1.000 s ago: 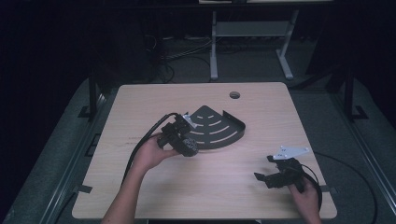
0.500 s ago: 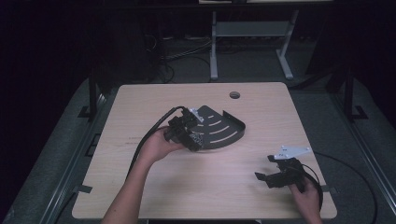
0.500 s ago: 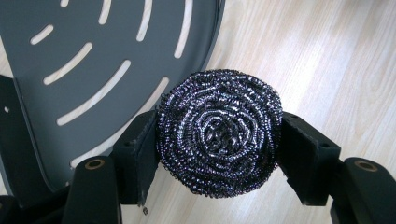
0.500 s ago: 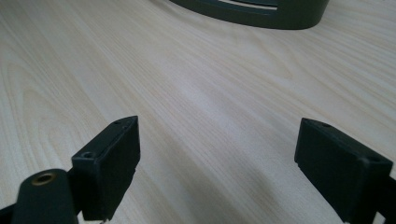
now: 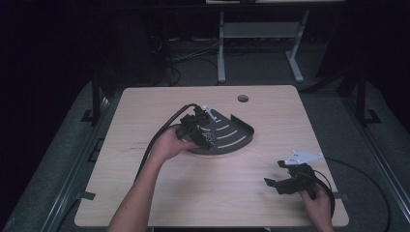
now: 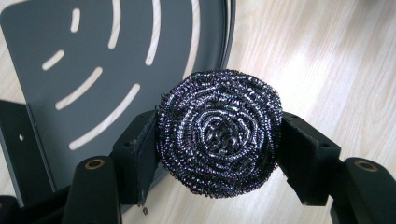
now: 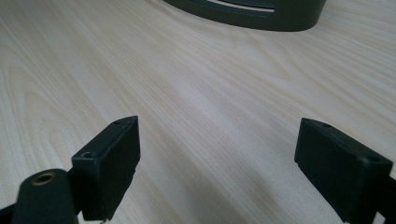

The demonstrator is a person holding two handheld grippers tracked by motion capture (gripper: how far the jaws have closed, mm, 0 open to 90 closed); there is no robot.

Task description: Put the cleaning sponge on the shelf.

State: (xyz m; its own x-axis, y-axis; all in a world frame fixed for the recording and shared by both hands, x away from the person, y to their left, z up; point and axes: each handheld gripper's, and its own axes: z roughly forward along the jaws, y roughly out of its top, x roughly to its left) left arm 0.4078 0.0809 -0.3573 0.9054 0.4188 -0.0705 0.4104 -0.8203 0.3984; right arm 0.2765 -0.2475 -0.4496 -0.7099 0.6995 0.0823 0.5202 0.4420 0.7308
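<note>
A pale wooden table (image 5: 145, 121) has a round hole (image 5: 242, 98) toward 1 o'clock of its top. On the dark floor beyond its far edge, a grey metal stand (image 5: 256, 30) is at 12 o'clock and loose cables (image 5: 186, 57) lie at 11 o'clock.

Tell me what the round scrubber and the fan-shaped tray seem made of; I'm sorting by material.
Scrubber: coiled metal wire, probably steel, judging by its glinting spiral strands. Tray: matte dark grey, thin with cut slots; painted sheet metal or plastic, unclear which.
</note>
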